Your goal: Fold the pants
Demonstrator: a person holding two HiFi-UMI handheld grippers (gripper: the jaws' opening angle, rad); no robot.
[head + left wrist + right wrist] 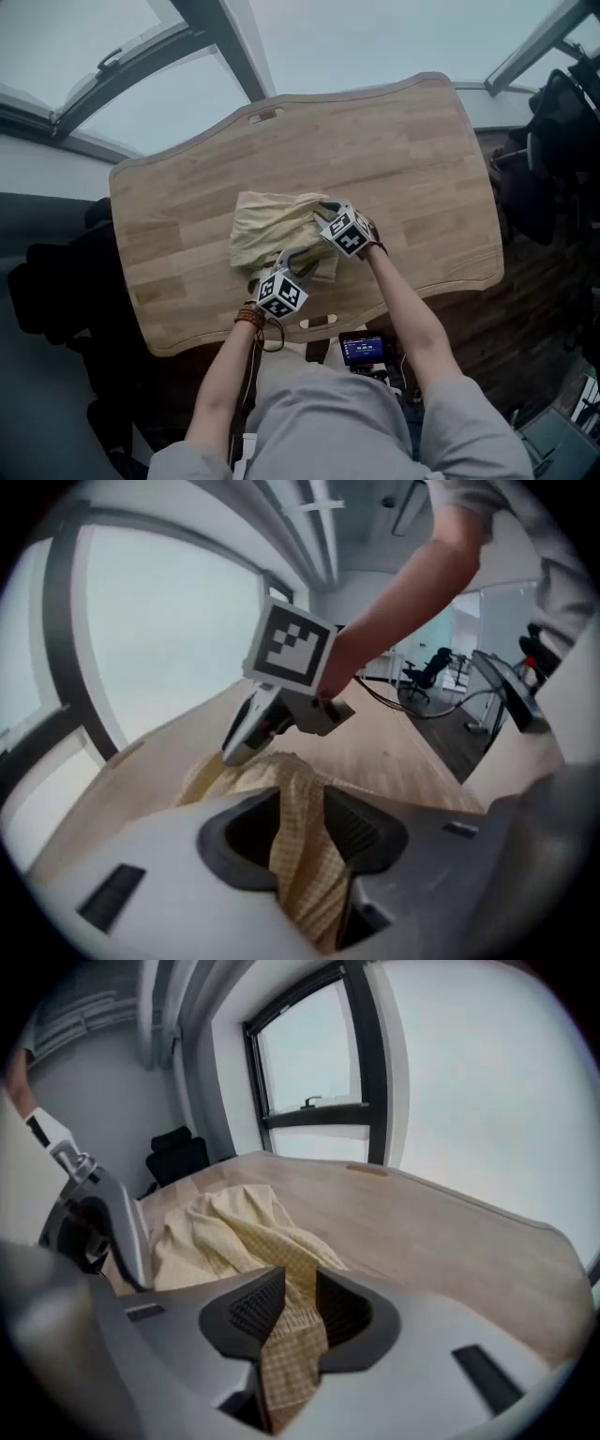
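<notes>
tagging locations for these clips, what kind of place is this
Probably an office: a wooden desk beside large windows, with a black office chair behind it.

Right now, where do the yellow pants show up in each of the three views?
Head view: pants crumpled mid-table, toward the near edge.
Left gripper view: pants bottom centre, a strip between the left gripper's jaws.
Right gripper view: pants left of centre, a heap trailing down between the right gripper's jaws.
Shared landmark: the wooden table beneath them.
</notes>
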